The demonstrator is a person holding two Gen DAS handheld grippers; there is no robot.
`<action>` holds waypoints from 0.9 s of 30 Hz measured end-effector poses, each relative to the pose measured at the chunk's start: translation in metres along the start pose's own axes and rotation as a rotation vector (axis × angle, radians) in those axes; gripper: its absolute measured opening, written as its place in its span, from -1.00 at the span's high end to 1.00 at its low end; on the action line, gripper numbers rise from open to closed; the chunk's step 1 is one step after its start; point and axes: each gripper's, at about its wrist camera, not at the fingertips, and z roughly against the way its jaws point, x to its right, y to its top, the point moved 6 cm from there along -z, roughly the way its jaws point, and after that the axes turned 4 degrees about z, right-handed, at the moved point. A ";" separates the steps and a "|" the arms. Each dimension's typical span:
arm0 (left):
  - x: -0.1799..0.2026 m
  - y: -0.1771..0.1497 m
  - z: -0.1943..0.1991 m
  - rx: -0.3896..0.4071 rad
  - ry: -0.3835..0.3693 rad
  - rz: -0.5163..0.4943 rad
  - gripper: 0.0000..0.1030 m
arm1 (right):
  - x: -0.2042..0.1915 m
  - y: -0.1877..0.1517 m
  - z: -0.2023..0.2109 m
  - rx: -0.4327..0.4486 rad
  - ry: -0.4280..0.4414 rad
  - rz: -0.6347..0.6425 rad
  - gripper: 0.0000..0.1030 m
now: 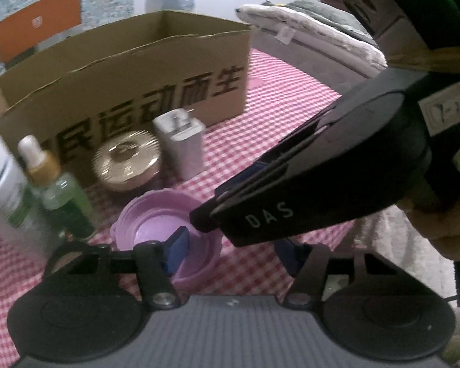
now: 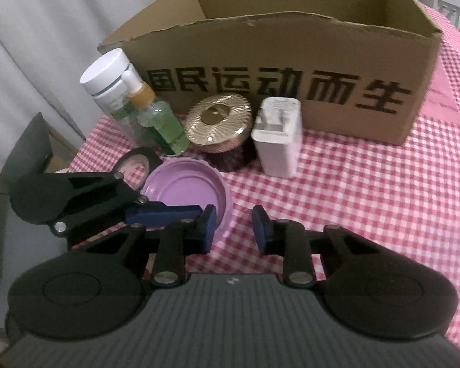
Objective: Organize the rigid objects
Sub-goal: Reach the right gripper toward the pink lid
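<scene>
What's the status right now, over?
Left gripper open, straddling the purple lid's rim. Right gripper open, nothing between its pads, at the lid's edge. Grippers crowd each other; cardboard box waits behind.

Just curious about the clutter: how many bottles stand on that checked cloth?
2: a white-capped bottle at far left, and a green dropper bottle right beside it. The cardboard box could hide more.

Light was dim and even, with soft shadows beneath things near the cardboard box [image 2: 291, 70]. Left of the box [image 1: 132, 70], things smeared with motion blur. Fisheye bent and darkened the edges.
</scene>
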 end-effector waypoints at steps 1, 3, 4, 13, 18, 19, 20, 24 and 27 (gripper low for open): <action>0.005 0.002 -0.002 -0.001 -0.013 -0.011 -0.20 | 0.003 -0.002 0.003 0.010 -0.002 -0.005 0.53; 0.014 0.007 -0.006 0.002 -0.037 -0.025 -0.20 | 0.012 -0.008 0.008 0.015 -0.023 -0.014 0.53; 0.020 0.009 -0.007 0.008 -0.046 -0.036 -0.20 | 0.017 -0.011 0.011 0.019 -0.028 -0.018 0.53; 0.033 0.015 0.001 0.090 -0.005 -0.099 -0.61 | 0.043 -0.027 0.024 0.054 0.005 -0.087 0.34; 0.017 0.014 0.011 0.108 -0.013 -0.030 -0.61 | 0.043 -0.027 0.028 0.089 0.054 -0.135 -0.30; 0.013 0.013 0.012 0.107 -0.032 -0.003 -0.61 | 0.041 -0.026 0.032 0.104 0.047 -0.121 -0.31; 0.010 0.014 0.014 0.110 -0.053 0.021 -0.61 | 0.040 -0.024 0.038 0.127 0.038 -0.109 -0.39; -0.003 0.013 0.025 0.146 -0.098 0.116 -0.68 | 0.041 -0.020 0.068 0.248 0.008 -0.098 -0.69; -0.009 0.013 0.030 0.164 -0.073 0.144 -0.77 | 0.044 -0.015 0.097 0.361 -0.073 -0.065 -0.98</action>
